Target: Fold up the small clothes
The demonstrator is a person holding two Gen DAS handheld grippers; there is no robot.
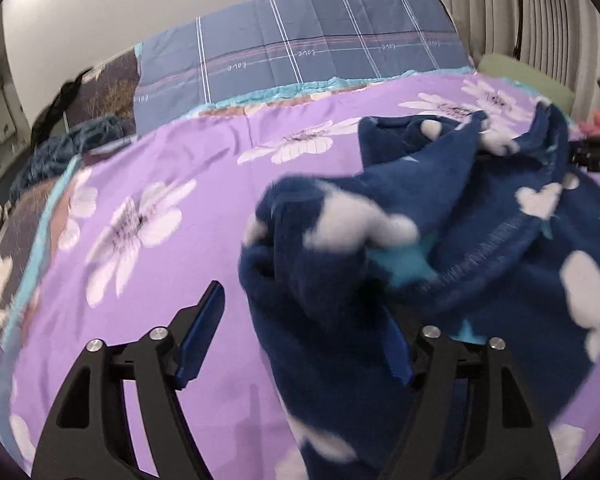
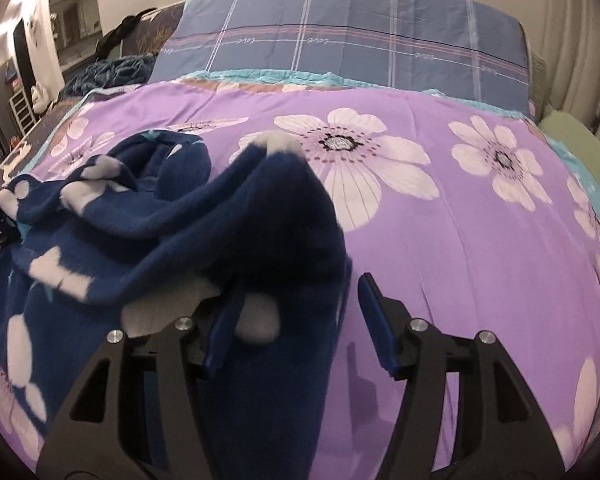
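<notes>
A purple floral bedspread (image 1: 160,184) carries a navy fleece garment (image 1: 480,248) with white patches. The left gripper (image 1: 300,332) and right gripper (image 2: 296,316) both stand wide apart, fleece draped over each inner finger.

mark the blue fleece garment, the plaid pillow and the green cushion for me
blue fleece garment (image 2: 148,236): right wrist view, on its raised fold.
plaid pillow (image 1: 300,40): left wrist view, middle of its face.
green cushion (image 2: 580,148): right wrist view, its top surface.
</notes>
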